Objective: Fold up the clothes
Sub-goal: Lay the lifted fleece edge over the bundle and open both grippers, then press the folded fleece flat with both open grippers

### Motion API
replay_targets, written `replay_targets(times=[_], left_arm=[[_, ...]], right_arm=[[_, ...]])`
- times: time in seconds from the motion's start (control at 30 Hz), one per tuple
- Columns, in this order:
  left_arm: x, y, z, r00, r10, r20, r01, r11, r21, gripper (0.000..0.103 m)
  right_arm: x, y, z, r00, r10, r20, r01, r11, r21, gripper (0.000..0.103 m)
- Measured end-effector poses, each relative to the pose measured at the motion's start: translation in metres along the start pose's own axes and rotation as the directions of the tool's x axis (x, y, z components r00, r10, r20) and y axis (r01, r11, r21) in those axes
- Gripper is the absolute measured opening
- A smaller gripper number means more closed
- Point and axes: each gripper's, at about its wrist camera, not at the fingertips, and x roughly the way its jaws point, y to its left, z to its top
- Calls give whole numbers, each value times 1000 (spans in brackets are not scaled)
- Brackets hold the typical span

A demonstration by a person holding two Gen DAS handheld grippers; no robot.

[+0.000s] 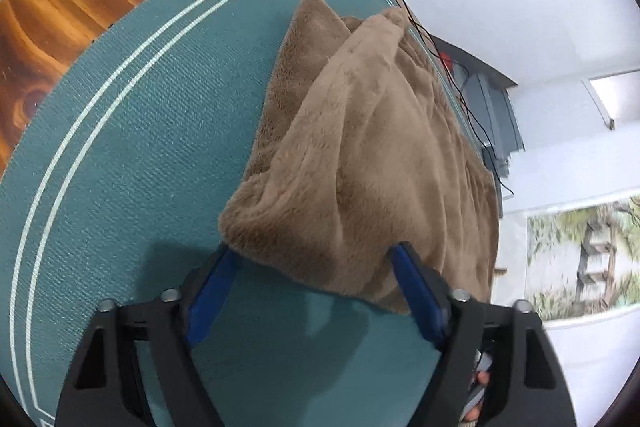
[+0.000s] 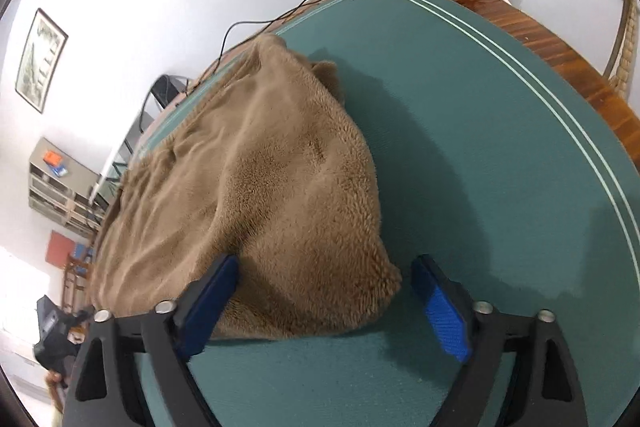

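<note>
Brown fleece (image 1: 360, 155) heaped on green mat (image 1: 140, 147), table's far side. Left gripper (image 1: 316, 263) jaws wide open, straddling its near corner. Right gripper (image 2: 324, 275) likewise open around its near edge.

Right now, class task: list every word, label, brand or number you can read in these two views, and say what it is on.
No text can be read anywhere.
Framed picture on the wall: marks too small to read.
Wall picture: blurred, no text to make out.
Brown fleece garment and green mat: no label or print shows.
</note>
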Motion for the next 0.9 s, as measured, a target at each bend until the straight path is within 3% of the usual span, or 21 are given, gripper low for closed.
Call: replay_targets(times=[0.03, 0.1, 0.23, 0.4, 0.47, 0.53, 0.57, 0.6, 0.63, 0.77, 0.83, 0.9], left_arm=[[3, -1, 2, 1000, 5, -2, -5, 1000, -10, 29], [-2, -5, 3, 1000, 19, 13, -19, 1000, 0, 17], [-24, -15, 7, 996, 79, 51, -83, 994, 78, 14], [-13, -15, 6, 983, 178, 31, -181, 970, 164, 16], [-5, -22, 1, 966, 253, 58, -260, 933, 248, 23], [-1, -28, -3, 941, 324, 96, -338, 891, 303, 38], [-3, -29, -3, 926, 359, 116, -377, 874, 307, 56], [-4, -29, -3, 909, 393, 137, -416, 855, 309, 74], [-8, -29, -3, 897, 414, 157, -442, 845, 302, 83], [-37, -31, -1, 865, 442, 239, -494, 834, 246, 83], [-39, -48, -2, 859, 429, 279, -499, 824, 269, 83], [-37, -69, -4, 855, 410, 318, -501, 810, 304, 83]], right_arm=[[2, 3, 0, 1000, -4, -5, 4, 1000, -10, 49], [-1, 7, 2, 999, -33, 8, 33, 999, -30, 37], [-20, 11, 9, 988, -135, 74, 141, 987, -83, 31], [-18, 1, 10, 979, -197, 51, 202, 970, -136, 31], [-19, -2, 5, 981, -192, 41, 196, 970, -142, 32], [-19, -1, 5, 974, -220, 48, 224, 964, -145, 49], [-19, 0, 5, 970, -239, 55, 244, 959, -147, 64], [-19, 1, 6, 965, -255, 64, 262, 953, -149, 67], [-21, 3, 8, 961, -264, 79, 273, 949, -155, 67], [-40, 22, 12, 937, -300, 176, 331, 926, -183, 67], [-45, 36, 16, 936, -282, 209, 324, 923, -209, 70], [-44, 55, 20, 940, -255, 228, 310, 916, -253, 79]])
